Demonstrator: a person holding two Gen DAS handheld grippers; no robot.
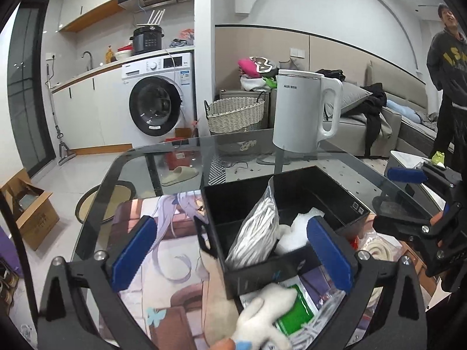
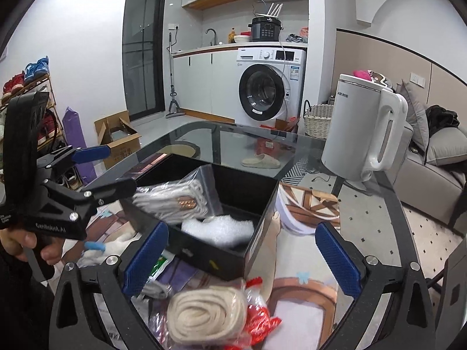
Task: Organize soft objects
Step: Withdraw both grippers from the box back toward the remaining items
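A black open box [image 1: 262,272] [image 2: 210,258] stands on a printed mat on the glass table. Inside it a clear bag of white rope [image 1: 256,233] [image 2: 175,201] leans upright beside a white foam piece [image 1: 294,230] [image 2: 219,230]. My left gripper [image 1: 232,253] [image 2: 108,170] is open just short of the box, with nothing between its pads. My right gripper [image 2: 242,259] [image 1: 402,191] is open too, at the box's right corner. A white plush item [image 1: 262,318] and a green packet [image 1: 294,315] [image 2: 157,265] lie below the left gripper. A bagged coil of cream rope [image 2: 204,318] lies under the right gripper.
A white electric kettle [image 1: 303,113] [image 2: 362,134] stands on the glass table [image 1: 163,163] [image 2: 233,143] beyond the box. A person in a dark hoodie [image 1: 446,67] stands at the far right. Further off are a washing machine [image 2: 268,87], a wicker basket [image 1: 233,113] and a cardboard box [image 2: 119,140].
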